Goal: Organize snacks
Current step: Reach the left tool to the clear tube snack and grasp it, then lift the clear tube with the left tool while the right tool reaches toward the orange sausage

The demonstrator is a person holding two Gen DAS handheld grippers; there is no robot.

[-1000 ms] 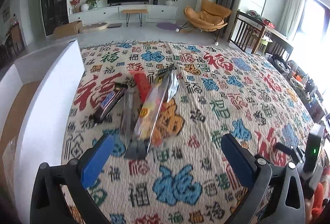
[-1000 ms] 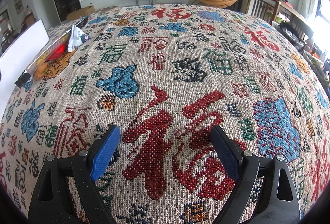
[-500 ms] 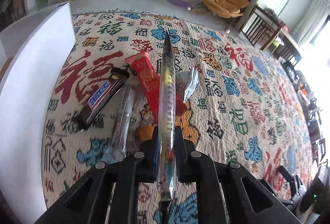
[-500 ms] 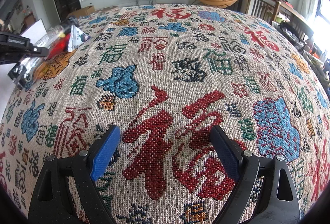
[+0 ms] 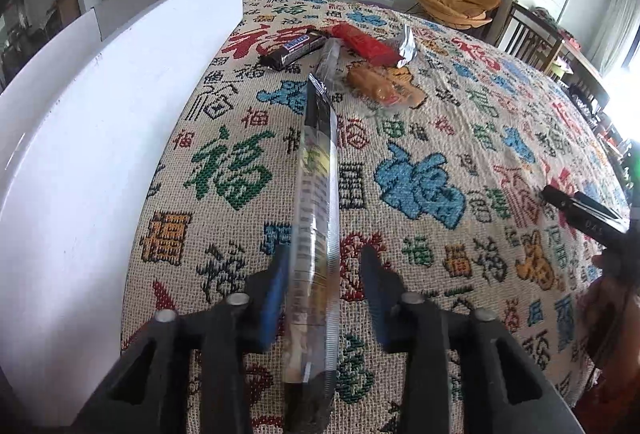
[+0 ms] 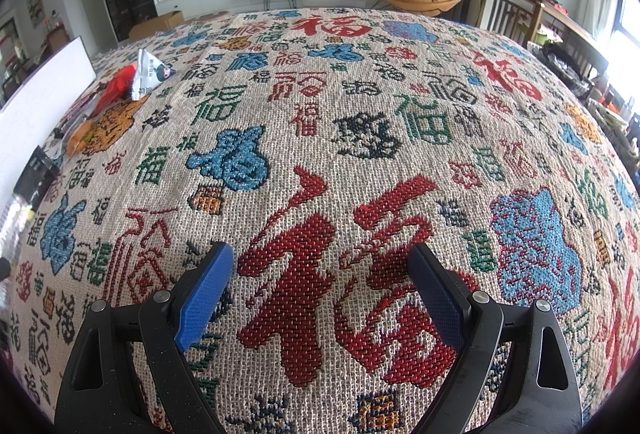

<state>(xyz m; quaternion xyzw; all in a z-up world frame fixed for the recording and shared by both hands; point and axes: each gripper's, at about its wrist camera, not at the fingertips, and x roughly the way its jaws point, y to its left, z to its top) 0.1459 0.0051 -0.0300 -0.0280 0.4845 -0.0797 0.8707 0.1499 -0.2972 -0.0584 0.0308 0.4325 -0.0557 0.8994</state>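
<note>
Clear plastic is what the long thin snack packet is made of, with a dark top end. It sits between the blue-padded fingers of the left gripper. The fingers have just been opening, and now they stand a little apart from the packet on both sides. So I think the packet is being let go, and it may be tipping or sliding down onto the woven cloth with red, blue and green signs that covers the worktop.

The step looks like moving this packet away from the pile and toward the tall white box wall along the left edge of the worktop. I cannot tell if the packet is meant to go inside. Next, the left gripper should back off without knocking the packet, then reach for another snack.

The rest of the snacks lie in a pile near the far left corner: a dark chocolate bar with a blue label, a red packet, a shiny silver pouch, an orange snack in a clear wrapper and a clear tube-like wrapper. They touch and overlap, so picking just one could be tricky.

The right gripper hangs over a big red sign near the front edge, fingers wide apart, holding nothing. It is well away from the pile.
</note>
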